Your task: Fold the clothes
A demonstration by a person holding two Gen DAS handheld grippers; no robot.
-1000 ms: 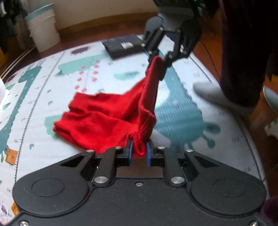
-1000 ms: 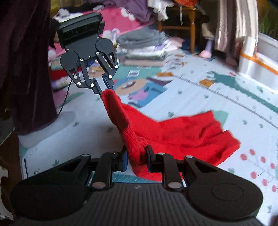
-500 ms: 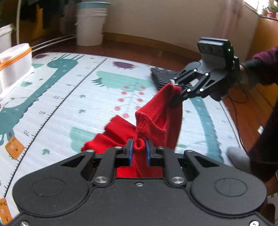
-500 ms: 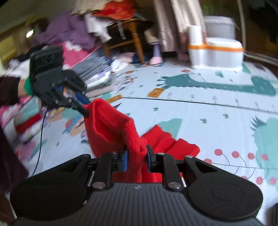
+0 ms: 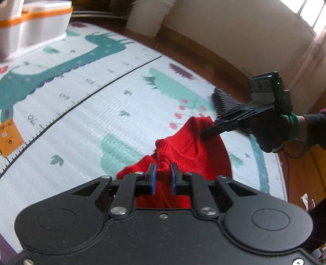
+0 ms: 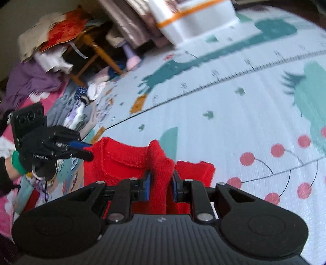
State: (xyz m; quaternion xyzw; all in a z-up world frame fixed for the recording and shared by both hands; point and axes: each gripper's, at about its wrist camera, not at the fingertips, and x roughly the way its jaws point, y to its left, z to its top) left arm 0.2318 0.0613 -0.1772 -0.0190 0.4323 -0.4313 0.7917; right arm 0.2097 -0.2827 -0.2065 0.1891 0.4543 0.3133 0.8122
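Note:
A red knit garment (image 5: 193,146) hangs bunched just over the dinosaur play mat (image 5: 81,114), stretched between the two grippers. In the left wrist view, my left gripper (image 5: 163,176) is shut on a ribbed edge of it, and the right gripper (image 5: 209,132) pinches the other corner at the right, held by a gloved hand. The right wrist view shows my right gripper (image 6: 161,183) shut on a thick fold of the red garment (image 6: 122,161). There the left gripper (image 6: 87,151) grips the garment's far left corner. The lower part of the garment is hidden behind the gripper bodies.
A white storage box with an orange band (image 5: 30,26) and a white bucket (image 5: 146,18) stand at the mat's far edge. A dark folded garment (image 5: 224,102) lies near the right edge. A chair heaped with clothes (image 6: 91,46) and folded piles (image 6: 81,108) crowd the left.
Both grippers have swung sideways and lower with the red garment, rolling as they went. The cloth between them has gone from a steep stretched band to a lower, bunched span.

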